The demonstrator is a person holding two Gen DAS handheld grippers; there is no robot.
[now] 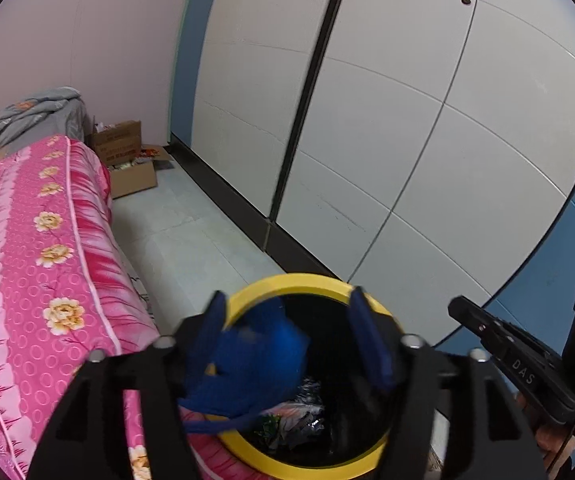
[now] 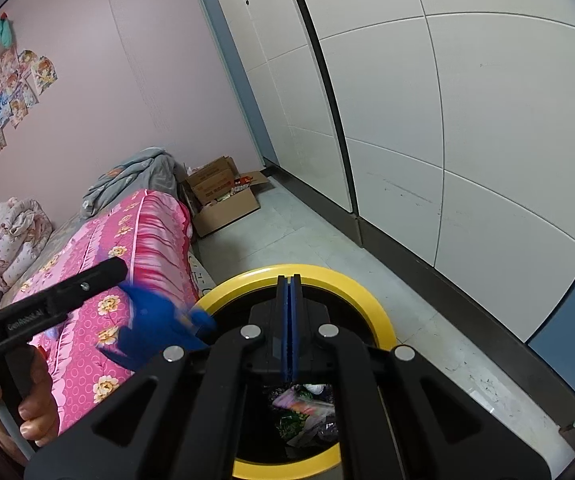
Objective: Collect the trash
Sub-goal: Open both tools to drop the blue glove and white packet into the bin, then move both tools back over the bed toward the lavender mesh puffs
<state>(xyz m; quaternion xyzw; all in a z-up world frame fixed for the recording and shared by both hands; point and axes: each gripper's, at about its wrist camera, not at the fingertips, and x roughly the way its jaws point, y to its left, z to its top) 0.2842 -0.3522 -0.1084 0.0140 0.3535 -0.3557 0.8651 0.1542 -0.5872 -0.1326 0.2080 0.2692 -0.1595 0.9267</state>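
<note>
Left gripper point(image 1: 291, 336) hangs right over the bin point(image 1: 283, 282), its blue pads spread wide, and a crumpled blue bag point(image 1: 255, 360) sits blurred between them against the left pad, over the bin's near-left rim (whether it is touching that pad or loose in the air, I cannot tell). From the right wrist view the same bag point(image 2: 159, 330) shows at the yellow rim's left edge, just off the tip of the left gripper point(image 2: 123, 268).

Right gripper point(image 2: 289, 320) is over the bin point(image 2: 367, 300) too, its blue pads pressed flat together with nothing between them. The two tools are close side by side above the opening, so little room there.

Down in the bin, black inside, lies trash point(image 2: 307, 408): crinkled wrappers, pinkish and green, some shiny foil.

The bin stands on pale floor point(image 1: 191, 240), tight against the bed point(image 1: 47, 248) with its pink flowered cover on the left. On the right a white wardrobe point(image 1: 427, 140) with a dark base runs along. Between bed and wardrobe the floor makes a narrow lane running away from us.

At the far end of that lane, open cardboard boxes point(image 2: 223, 196) with stuff inside, beside the bed's end. A grey blanket point(image 2: 139, 176) is heaped on the bed there, a pale bundle point(image 2: 19, 236) further left. Behind it all, a pink wall point(image 2: 127, 80) with cartoon stickers point(image 2: 3, 100).
</note>
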